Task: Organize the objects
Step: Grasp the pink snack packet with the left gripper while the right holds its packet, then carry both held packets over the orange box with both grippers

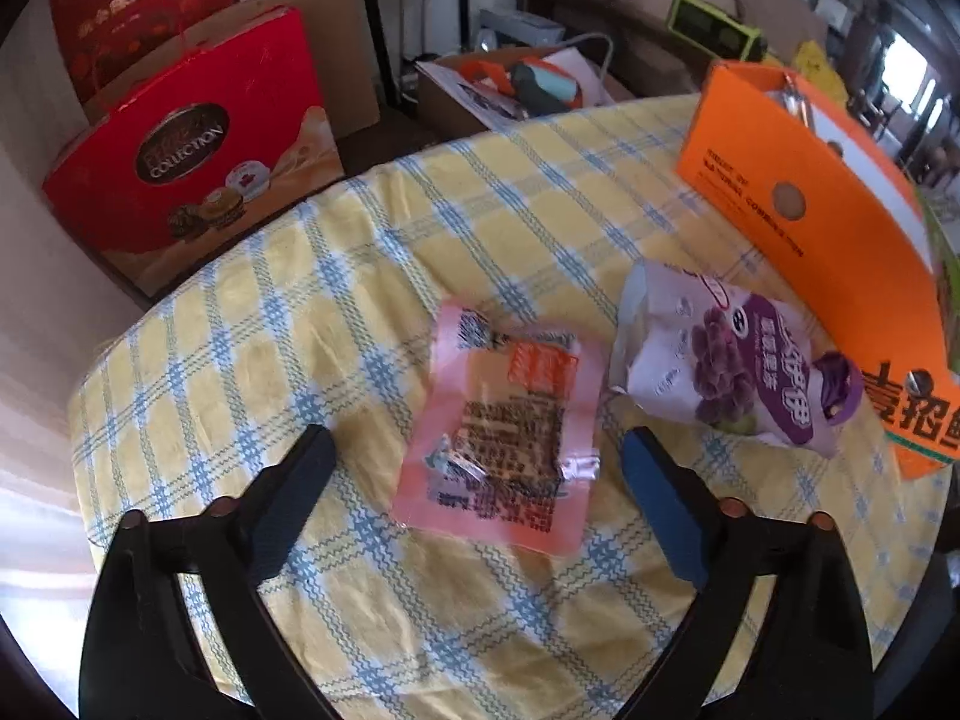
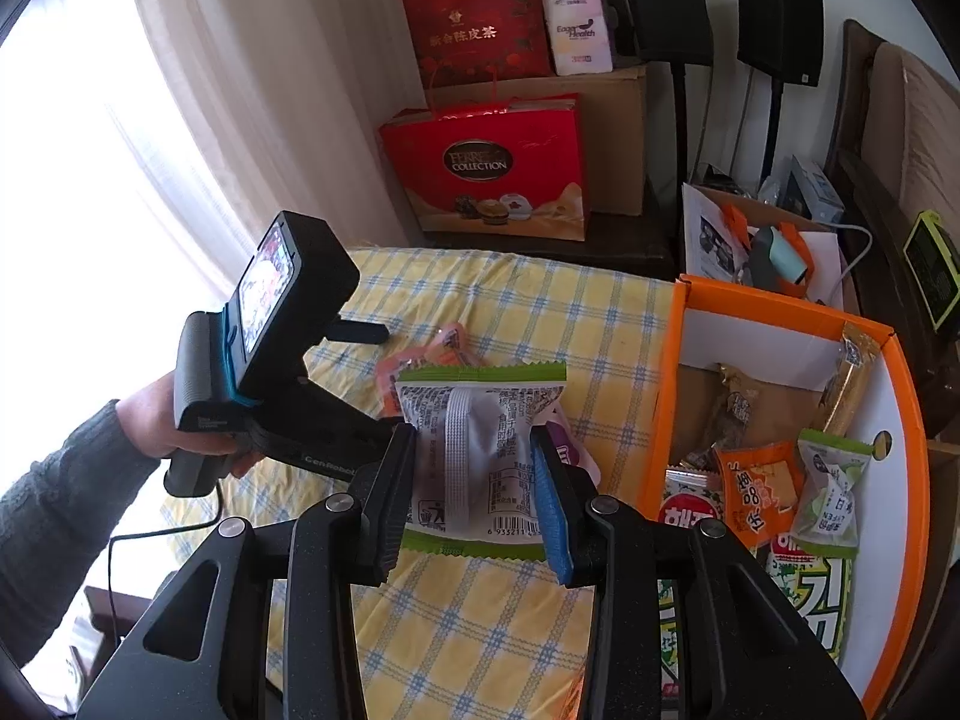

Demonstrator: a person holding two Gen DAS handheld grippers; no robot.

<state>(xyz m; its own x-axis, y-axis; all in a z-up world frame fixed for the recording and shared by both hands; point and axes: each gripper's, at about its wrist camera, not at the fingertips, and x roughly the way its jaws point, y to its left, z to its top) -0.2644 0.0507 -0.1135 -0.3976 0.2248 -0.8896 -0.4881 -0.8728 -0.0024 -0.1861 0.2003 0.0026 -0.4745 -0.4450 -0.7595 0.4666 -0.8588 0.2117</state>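
Note:
My right gripper is shut on a white snack packet with green edges and holds it above the checked tablecloth, left of the orange box. My left gripper is open and empty, its jaws either side of a pink snack packet lying flat on the cloth. A purple and white snack bag lies to the right of the pink one, beside the orange box. The left gripper's body shows in the right wrist view, held by a hand.
The orange box holds several snack packets. A red Ferrero gift bag and cardboard boxes stand beyond the table's far edge. A carton of clutter sits behind the table. A curtain hangs at the left.

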